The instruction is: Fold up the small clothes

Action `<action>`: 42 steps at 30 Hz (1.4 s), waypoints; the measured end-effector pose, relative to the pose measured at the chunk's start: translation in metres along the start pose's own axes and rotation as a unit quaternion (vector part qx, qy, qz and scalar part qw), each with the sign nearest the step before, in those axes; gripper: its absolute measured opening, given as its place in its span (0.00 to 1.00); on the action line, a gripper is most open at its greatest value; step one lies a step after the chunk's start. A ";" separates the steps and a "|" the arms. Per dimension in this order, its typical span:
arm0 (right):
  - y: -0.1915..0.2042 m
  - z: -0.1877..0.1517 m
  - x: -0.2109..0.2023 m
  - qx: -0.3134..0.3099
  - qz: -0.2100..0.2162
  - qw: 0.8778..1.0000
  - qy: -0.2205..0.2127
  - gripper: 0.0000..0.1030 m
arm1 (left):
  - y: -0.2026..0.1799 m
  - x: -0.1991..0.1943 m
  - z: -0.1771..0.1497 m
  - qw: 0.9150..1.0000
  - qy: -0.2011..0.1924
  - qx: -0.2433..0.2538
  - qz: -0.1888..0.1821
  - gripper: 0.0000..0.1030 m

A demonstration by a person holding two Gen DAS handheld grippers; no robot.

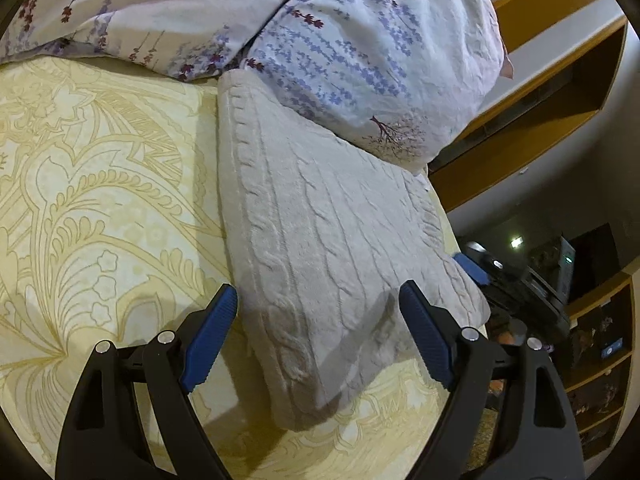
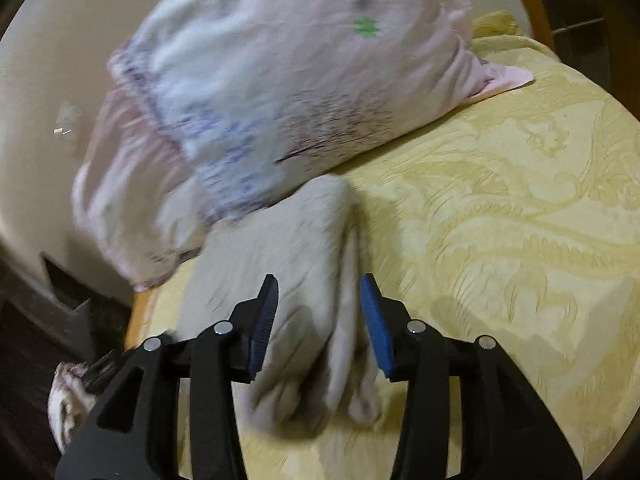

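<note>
Folded cream sweater (image 1: 320, 248) lying on the yellow patterned bedspread (image 1: 92, 208), far edge tucked against the flowered pillows (image 1: 360, 52), one side close to the bed's edge. Broad bare spread beside it. Left claw (image 1: 318, 334) spread wide, released, straddling the sweater's near corner without gripping. Right claw (image 2: 320, 322) partly open over the sweater's (image 2: 288, 280) loose folds; view blurred, touching or not — cannot tell.
</note>
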State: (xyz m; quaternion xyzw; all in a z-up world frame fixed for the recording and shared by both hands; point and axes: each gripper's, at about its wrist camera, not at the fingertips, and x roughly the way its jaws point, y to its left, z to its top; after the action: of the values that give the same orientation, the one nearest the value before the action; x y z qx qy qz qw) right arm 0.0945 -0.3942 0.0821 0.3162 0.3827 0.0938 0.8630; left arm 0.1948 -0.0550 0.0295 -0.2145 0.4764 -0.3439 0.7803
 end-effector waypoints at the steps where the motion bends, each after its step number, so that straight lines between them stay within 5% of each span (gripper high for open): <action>1: 0.002 -0.005 -0.004 -0.008 0.007 1.000 0.005 0.42 | -0.001 0.001 0.000 1.000 0.001 0.002 0.000 0.81; 5: 0.013 -0.022 0.002 -0.033 0.008 0.999 0.039 0.41 | -0.004 0.003 -0.003 1.000 0.003 0.007 0.010 0.81; 7: 0.018 -0.028 0.010 -0.048 0.003 0.998 0.051 0.11 | -0.004 0.004 -0.003 1.000 0.003 0.004 0.013 0.81; 13: 0.028 -0.037 -0.019 -0.084 -0.039 0.995 -0.024 0.09 | -0.008 0.000 -0.005 1.000 -0.001 0.008 0.020 0.81; 17: 0.010 -0.048 -0.002 -0.074 -0.076 0.994 0.014 0.09 | -0.008 0.001 -0.004 1.000 0.001 0.009 0.020 0.81; 21: 0.005 -0.050 0.005 -0.062 -0.070 0.995 0.032 0.14 | -0.006 0.003 -0.004 1.000 0.006 0.003 0.018 0.81; 23: 0.005 -0.044 0.001 -0.055 -0.068 0.996 0.035 0.28 | -0.005 0.001 -0.002 1.000 0.005 0.000 0.015 0.81; 25: 0.000 -0.033 -0.007 -0.032 -0.053 0.998 0.031 0.52 | -0.004 -0.005 0.004 1.000 -0.003 -0.001 0.012 0.81; 27: -0.004 -0.018 -0.012 -0.009 -0.033 0.999 0.023 0.57 | -0.003 -0.009 0.011 1.000 -0.010 -0.002 0.017 0.81; 39: -0.036 0.059 0.067 0.070 -0.011 0.995 0.066 0.58 | 0.030 0.025 0.087 0.998 -0.011 -0.064 0.020 0.81; 41: -0.038 0.063 0.076 0.069 -0.009 0.995 0.070 0.41 | 0.032 0.034 0.094 0.998 -0.007 -0.066 0.019 0.75; 42: -0.036 0.063 0.084 0.059 0.000 0.995 0.079 0.19 | 0.033 0.039 0.096 0.997 -0.006 -0.070 0.017 0.73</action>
State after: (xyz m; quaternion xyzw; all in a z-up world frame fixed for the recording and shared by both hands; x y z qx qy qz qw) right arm 0.1949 -0.4183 0.0417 0.3584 0.4547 0.0957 0.8097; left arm 0.3037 -0.0606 0.0283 -0.2624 0.4981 -0.2956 0.7718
